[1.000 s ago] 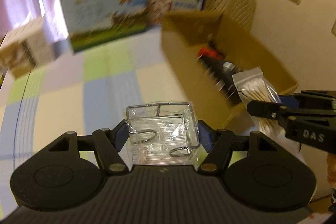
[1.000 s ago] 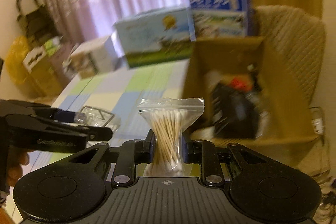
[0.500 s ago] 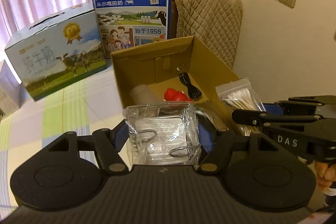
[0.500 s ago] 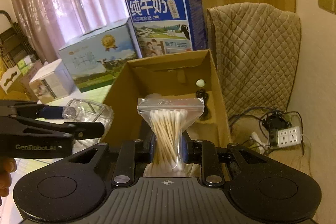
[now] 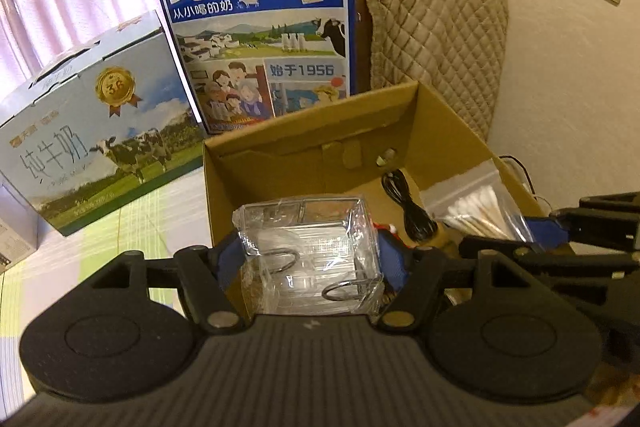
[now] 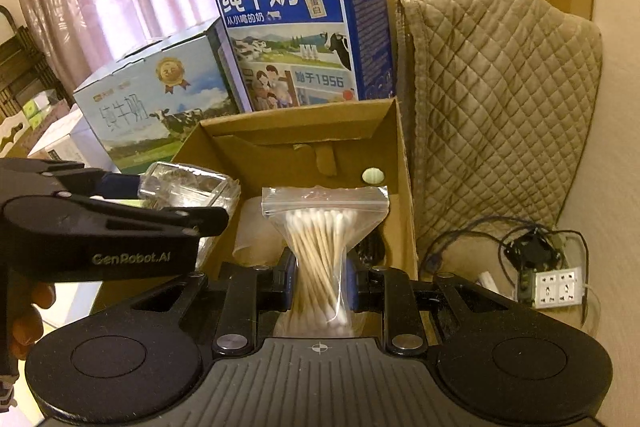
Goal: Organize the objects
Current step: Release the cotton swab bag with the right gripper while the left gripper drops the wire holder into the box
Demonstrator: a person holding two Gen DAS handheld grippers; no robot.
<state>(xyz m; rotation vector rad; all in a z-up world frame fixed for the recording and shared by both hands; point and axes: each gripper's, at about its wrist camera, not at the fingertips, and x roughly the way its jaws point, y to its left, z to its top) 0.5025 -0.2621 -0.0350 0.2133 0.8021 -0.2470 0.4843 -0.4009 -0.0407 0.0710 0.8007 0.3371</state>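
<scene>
Left wrist view, left to right: one pale milk carton [image 5: 92, 143] lying on the bench [image 5: 132, 223], one blue milk carton [image 5: 260, 27] upright behind it, then one open cardboard box [image 5: 304, 155] with a quilted chair back [image 5: 436, 39] past its far right corner. Left gripper [image 5: 310, 257] is level, pointed at the box, jaws closed on one clear plastic packet [image 5: 308, 251] with two metal rings visible through the wrap. Packet sits at the box's near wall, above the opening. One black cable [image 5: 408, 207] lies coiled inside the box. Right gripper [image 5: 508, 227] enters from the right edge, roughly level, holding one zip bag of cotton swabs [image 5: 476, 207] over the box's right side.

Right wrist view, left to right: left gripper [image 6: 184, 195] comes in from the left edge with a hand [image 6: 28, 311] partly visible below it, the packet [image 6: 188, 187] at the box's [image 6: 304, 131] left rim. Right gripper [image 6: 320, 283] points straight into the box, jaws clamped on the swab bag's [image 6: 324, 239] waist, bag upright, zip end up. Both cartons [image 6: 300, 23] stand behind the box. Far right on the floor: one white power strip [image 6: 556, 287] with tangled cables. Swab count can't be told.
</scene>
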